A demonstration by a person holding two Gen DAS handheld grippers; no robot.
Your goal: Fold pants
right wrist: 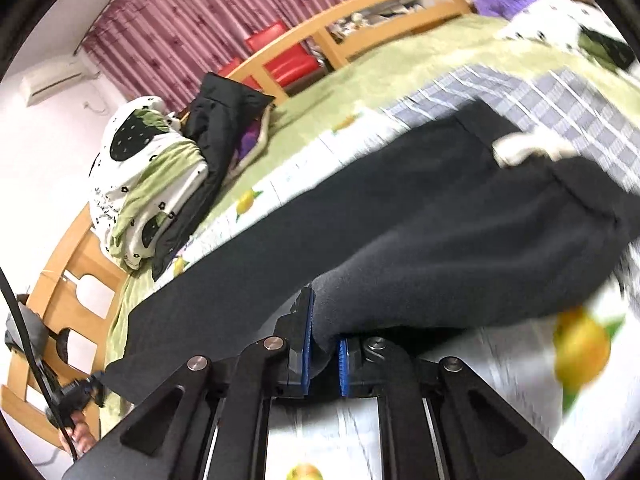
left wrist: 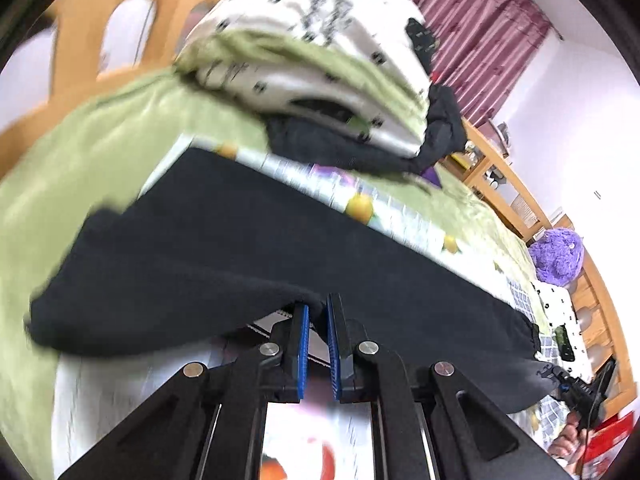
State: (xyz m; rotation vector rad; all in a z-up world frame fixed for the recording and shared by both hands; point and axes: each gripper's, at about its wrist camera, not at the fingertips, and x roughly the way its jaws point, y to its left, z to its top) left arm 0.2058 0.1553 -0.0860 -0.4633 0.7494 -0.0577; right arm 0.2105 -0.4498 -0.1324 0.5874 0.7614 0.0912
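Bedroom: wooden bed frame [right wrist: 384, 8], maroon curtain [right wrist: 192, 20], white walls [left wrist: 576, 128], wall air conditioner [right wrist: 52, 78], wooden shelf [left wrist: 504, 184].

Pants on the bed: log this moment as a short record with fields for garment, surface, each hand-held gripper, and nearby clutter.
garment: black pants, stretched lengthwise across the bed, near edge lifted
surface: bed sheet, white with a lemon print, over green bedding
left hand-held gripper: shut on the pants' near edge
right hand-held gripper: shut on the pants' near edge
clutter: rolled quilt over dark clothing; purple plush toy
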